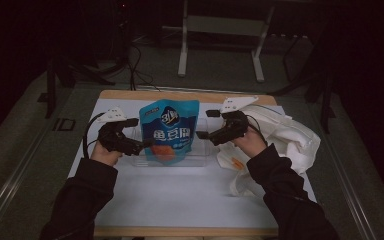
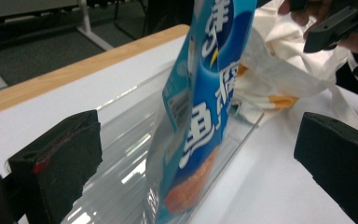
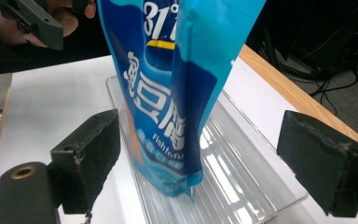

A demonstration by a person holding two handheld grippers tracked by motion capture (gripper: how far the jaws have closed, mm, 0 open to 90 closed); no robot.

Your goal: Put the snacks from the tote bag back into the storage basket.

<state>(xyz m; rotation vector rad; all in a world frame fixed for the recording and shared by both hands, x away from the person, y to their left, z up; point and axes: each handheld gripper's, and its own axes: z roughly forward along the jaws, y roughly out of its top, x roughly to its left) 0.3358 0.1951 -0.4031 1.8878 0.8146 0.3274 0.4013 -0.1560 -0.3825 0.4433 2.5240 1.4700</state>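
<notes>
Blue pouch [image 1: 169,129] upright, left gripper [image 1: 142,145], right gripper [image 1: 203,135] flanking, open

Blue snack pouch, clear tray, white mat

The pouch [image 1: 169,129] is bright blue with white lettering, a yellow stripe and an orange patch low down. The tray [image 3: 242,154] is see-through, the cloth bag [image 1: 285,137] cream with orange bits, the table edge [image 1: 130,94] tan wood.
</notes>
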